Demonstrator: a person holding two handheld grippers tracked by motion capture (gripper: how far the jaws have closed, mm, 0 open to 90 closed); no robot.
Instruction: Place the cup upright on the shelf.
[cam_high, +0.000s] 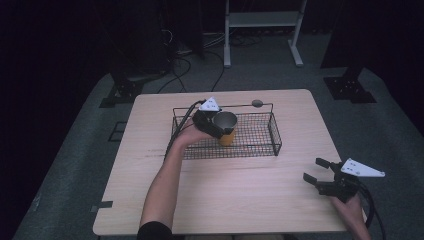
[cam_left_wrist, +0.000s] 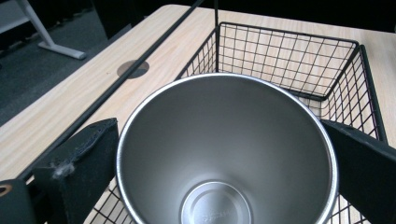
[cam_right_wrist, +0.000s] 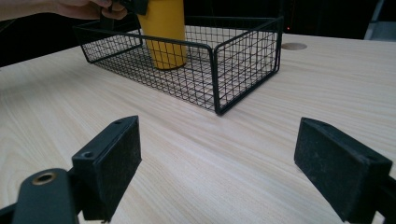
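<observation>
Nearest me, the right gripper is hovering over the front right of the wooden table, its jaws spread wide with nothing between them. The person's right hand is running off the bottom edge. Farther in, the left gripper is clamping a yellow cup near its rim, the cup standing upright inside the black wire basket at the table's middle. From the left gripper view, the cup's steel inside is blocking much of the basket floor, and faint stamped lettering on its bottom is too blurred to read. Beyond the table, the grey carpet is fading into a very dark room, where cables and a white frame are barely showing.
</observation>
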